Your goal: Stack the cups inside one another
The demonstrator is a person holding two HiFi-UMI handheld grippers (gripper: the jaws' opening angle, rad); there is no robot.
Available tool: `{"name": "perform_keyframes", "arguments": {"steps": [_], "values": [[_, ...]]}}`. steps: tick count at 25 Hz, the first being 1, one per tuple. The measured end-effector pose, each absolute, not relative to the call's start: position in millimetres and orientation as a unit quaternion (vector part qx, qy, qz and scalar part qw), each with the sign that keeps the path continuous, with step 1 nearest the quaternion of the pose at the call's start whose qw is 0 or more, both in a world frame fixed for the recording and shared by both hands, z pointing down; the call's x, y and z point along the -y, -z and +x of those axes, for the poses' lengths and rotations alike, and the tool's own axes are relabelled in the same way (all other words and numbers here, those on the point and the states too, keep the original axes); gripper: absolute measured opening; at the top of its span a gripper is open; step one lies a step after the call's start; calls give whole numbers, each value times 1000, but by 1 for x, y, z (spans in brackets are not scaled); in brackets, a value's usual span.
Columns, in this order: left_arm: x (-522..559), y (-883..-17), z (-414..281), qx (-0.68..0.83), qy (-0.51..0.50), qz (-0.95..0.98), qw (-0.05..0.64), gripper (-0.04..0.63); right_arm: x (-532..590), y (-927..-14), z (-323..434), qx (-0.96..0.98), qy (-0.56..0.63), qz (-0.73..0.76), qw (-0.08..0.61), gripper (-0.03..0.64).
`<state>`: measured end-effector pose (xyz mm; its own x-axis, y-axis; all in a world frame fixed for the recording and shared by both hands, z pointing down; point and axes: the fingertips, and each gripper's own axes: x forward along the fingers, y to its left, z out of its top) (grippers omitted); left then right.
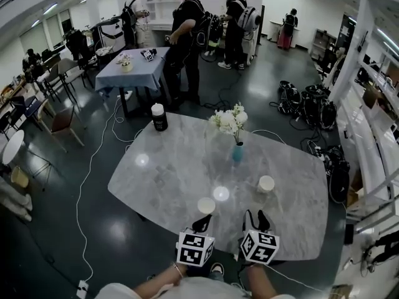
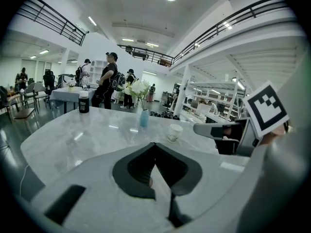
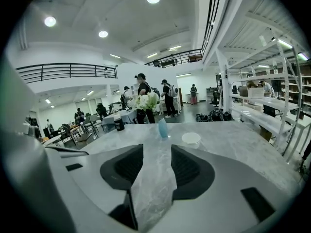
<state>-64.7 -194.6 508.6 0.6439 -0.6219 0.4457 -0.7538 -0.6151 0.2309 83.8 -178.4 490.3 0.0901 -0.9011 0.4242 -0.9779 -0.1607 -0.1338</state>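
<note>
Two cups sit on the table, set apart, not nested. The near cup (image 1: 206, 205) stands mouth up at 12 o'clock from my left gripper (image 1: 203, 220), just off its tips; I cannot tell whether they touch. The far cup (image 1: 266, 184) stands mouth up at 1 o'clock from my right gripper (image 1: 255, 217), near it but clear of it.

Left gripper: jaws closed tip to tip, holding nothing. Right gripper: jaws parted, with only table top showing between them; nothing held.

Surface: grey marbled table (image 1: 174, 167) with rounded corners and glossy light reflections.

Room: large hall with a dark shiny floor, a balcony rail overhead, and shelving along the 3 o'clock side.

On the table: a blue vase (image 1: 237, 152) of white flowers (image 1: 229, 120) at 12 o'clock, beyond the cups and left of the far cup. A black canister (image 1: 159, 117) with a white lid stands on the far edge at 11 o'clock.

Off the table: several people stand by a cloth-covered table (image 1: 134, 67) at 11 o'clock. Bags (image 1: 305, 104) lie on the floor at 2 o'clock. A white cable (image 1: 87, 173) runs across the floor at 9 o'clock.
</note>
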Motion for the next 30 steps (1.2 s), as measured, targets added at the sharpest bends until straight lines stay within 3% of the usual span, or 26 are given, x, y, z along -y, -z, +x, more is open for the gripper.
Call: {"name": "perform_keyframes", "arguments": {"steps": [13,30], "values": [[193,-497,-89,394,-150,886,191,-5,156,-489,61,639,-211,735,80,33],[194,-504,-87,396,-157,885,186,-5,153,-494,62,641,-214,731,94,26]]}}
